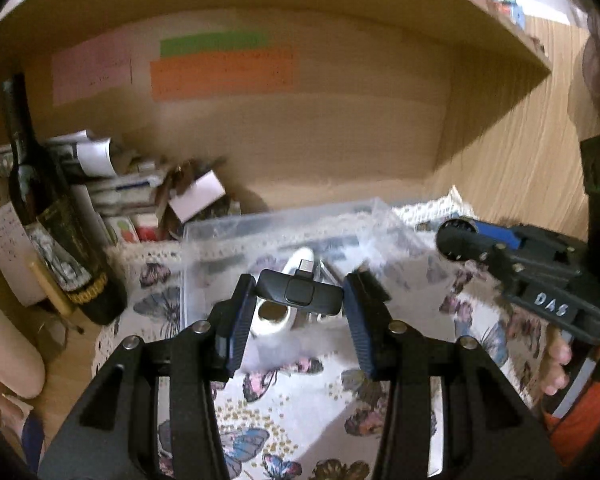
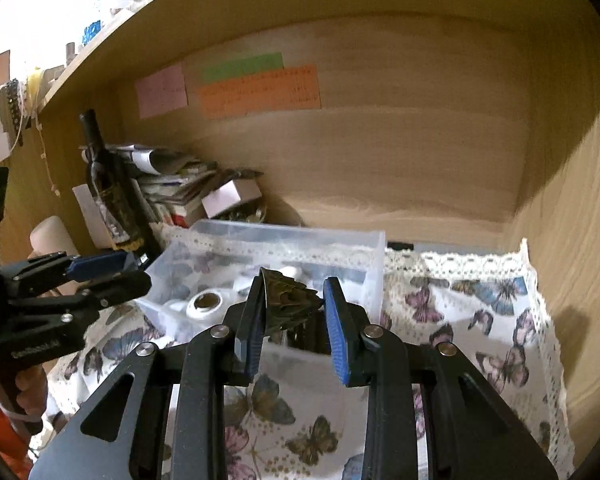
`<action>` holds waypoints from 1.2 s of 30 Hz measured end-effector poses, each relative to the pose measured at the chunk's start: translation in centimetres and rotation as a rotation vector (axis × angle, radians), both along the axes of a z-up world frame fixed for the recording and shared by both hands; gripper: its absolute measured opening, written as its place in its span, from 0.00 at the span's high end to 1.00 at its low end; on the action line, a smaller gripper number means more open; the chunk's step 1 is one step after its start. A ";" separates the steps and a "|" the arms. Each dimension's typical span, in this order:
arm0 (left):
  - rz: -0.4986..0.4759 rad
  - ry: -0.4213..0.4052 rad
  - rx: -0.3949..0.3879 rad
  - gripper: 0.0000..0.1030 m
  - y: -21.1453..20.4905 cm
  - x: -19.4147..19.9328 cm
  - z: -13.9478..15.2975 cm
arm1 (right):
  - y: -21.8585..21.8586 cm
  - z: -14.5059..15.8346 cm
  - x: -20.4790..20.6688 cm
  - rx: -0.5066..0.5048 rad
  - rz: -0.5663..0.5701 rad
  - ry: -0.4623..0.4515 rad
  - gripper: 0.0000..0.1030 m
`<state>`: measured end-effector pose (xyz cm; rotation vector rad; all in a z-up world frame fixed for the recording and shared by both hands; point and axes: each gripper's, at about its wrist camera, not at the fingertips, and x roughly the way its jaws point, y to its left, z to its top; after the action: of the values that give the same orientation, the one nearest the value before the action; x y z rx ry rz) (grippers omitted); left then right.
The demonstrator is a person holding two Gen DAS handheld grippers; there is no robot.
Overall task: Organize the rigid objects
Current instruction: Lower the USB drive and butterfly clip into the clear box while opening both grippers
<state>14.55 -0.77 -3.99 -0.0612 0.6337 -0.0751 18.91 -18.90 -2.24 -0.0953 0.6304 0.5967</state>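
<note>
Holding two small things over the clear plastic bin point(image 1: 284, 220), we are, as we judge, at the step of dropping them in. The left gripper point(image 1: 300, 300) is clamped on a black device w/ a connector point(image 1: 298, 294), a flat piece with a square button and a plug sticking out at the top; it sits crosswise between the pads, above the bin's near part. The right gripper point(image 2: 292, 308) is clamped on a bronze metal ornament point(image 2: 288, 296), leaf-like or butterfly-like, we cannot tell exactly, and it hangs just over the near wall of the bin. Inside the bin we see a white tape roll point(image 2: 204, 304) and some other white pieces, blurred. To do this step well, we think each gripper must go a bit forward, so the thing is fully past the wall, then lower before opening, bc a drop from high can make the ornament bounce out onto the butterfly cloth point(image 2: 480, 312). Better one side first, then the other, since both grippers are near each other. The dark bottle point(image 1: 52, 208) at left is well apart, no risk there.
</note>
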 end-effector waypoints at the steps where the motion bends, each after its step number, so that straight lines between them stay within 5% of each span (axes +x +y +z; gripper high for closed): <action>1: -0.001 -0.008 0.000 0.57 0.0 0.1 0.2 | 0.1 0.1 0.2 -0.002 0.002 -0.002 0.75; 8: -0.008 -0.006 0.002 0.57 -0.6 2.2 0.2 | 1.6 -0.4 1.7 -0.032 0.016 -0.002 0.75; 26: -0.047 0.204 -0.020 0.57 -0.9 7.1 -6.6 | 3.9 -6.2 4.7 -0.123 0.030 0.155 0.75; 36: -0.027 0.123 -0.025 0.54 -0.3 4.8 -3.8 | 3.2 -3.9 3.5 -0.094 0.029 0.104 0.74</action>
<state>19.40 -1.10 -7.81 -0.0820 0.7565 -0.1062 22.39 -15.71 -6.11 -0.1622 0.7588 0.6029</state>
